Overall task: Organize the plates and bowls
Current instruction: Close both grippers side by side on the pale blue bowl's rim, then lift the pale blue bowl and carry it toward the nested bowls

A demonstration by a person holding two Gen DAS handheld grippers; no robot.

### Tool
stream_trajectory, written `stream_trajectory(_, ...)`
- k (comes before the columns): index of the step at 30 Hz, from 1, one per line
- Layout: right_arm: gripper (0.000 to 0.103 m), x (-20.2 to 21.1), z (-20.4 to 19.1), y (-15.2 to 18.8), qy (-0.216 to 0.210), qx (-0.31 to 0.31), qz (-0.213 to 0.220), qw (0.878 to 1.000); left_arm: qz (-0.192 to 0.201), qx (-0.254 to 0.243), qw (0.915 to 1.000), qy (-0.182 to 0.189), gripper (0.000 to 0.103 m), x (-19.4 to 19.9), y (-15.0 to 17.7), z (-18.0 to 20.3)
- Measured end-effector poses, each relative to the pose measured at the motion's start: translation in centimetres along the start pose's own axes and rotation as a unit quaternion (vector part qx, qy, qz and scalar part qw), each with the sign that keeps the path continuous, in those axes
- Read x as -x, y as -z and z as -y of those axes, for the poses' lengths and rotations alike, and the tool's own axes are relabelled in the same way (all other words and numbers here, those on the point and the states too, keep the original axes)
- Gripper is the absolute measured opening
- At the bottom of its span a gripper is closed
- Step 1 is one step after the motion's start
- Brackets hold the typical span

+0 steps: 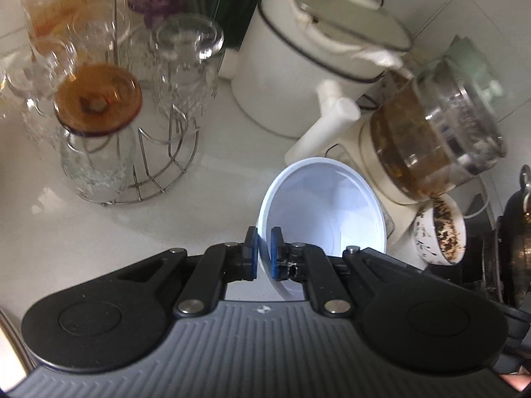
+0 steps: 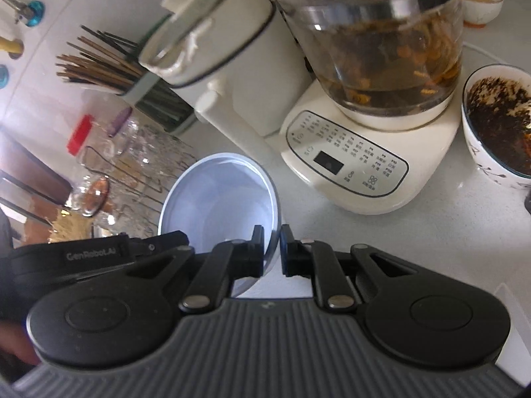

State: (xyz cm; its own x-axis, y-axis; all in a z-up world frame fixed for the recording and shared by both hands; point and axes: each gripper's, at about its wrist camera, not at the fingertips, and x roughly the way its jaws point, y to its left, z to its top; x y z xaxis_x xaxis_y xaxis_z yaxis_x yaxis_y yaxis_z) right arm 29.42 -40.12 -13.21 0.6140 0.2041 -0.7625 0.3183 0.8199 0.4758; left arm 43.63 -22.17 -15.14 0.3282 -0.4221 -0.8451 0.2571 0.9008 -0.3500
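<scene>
A white bowl (image 1: 327,205) hangs tilted above the pale countertop (image 1: 99,232), empty inside. In the left wrist view my left gripper (image 1: 264,240) is shut on the bowl's near-left rim, one blue pad inside the wall and one outside. The right wrist view shows the same bowl (image 2: 219,195) with my right gripper (image 2: 272,240) shut on its near-right rim. The left gripper's black housing (image 2: 99,255) shows at the bowl's left edge there. A hand (image 2: 16,345) is at the lower left.
A wire rack of upturned glasses (image 1: 132,116) stands left. Behind the bowl are a white lidded pot (image 1: 298,66) and a glass kettle on a cream base (image 2: 348,159). A bowl of tea leaves (image 2: 497,126) sits right, a dark pan (image 1: 511,248) beyond it. A chopstick holder (image 2: 99,66) stands at the back left.
</scene>
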Motion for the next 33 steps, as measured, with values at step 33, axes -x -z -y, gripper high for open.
stream_trajectory(33, 0.014, 0.6, -11.5, 6.0, -0.055, 0.130, -0.059, 0.988, 0.043, 0.083, 0.9954, -0.023, 0.009, 12.0, 5.6, -12.0)
